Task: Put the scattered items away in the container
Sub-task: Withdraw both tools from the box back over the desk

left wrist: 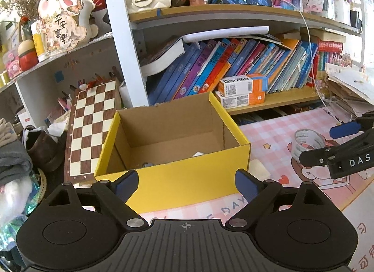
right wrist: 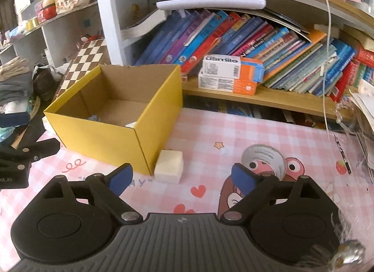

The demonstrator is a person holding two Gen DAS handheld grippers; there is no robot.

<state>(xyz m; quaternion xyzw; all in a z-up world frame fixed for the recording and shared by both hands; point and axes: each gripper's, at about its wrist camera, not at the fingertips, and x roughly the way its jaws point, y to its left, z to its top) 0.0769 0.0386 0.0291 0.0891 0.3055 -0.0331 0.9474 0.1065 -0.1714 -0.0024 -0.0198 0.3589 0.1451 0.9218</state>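
A yellow cardboard box (left wrist: 187, 176) stands open on the pink checked mat; it also shows in the right wrist view (right wrist: 98, 141). A few small items lie on its floor (left wrist: 198, 154). A white block (right wrist: 168, 166) rests against the box's right corner, also in the left wrist view (left wrist: 259, 169). A roll of clear tape (right wrist: 263, 158) lies on the mat to the right, also in the left wrist view (left wrist: 307, 142). My left gripper (left wrist: 187, 185) is open and empty in front of the box. My right gripper (right wrist: 181, 179) is open and empty, just short of the block and tape.
Shelves of leaning books (left wrist: 233, 66) and two toothpaste cartons (right wrist: 230, 75) stand behind the mat. A chessboard (left wrist: 90, 129) leans left of the box. Clothes and clutter (left wrist: 14, 155) lie at far left, paper stacks (left wrist: 350, 92) at far right. A white cable (right wrist: 327, 61) hangs down.
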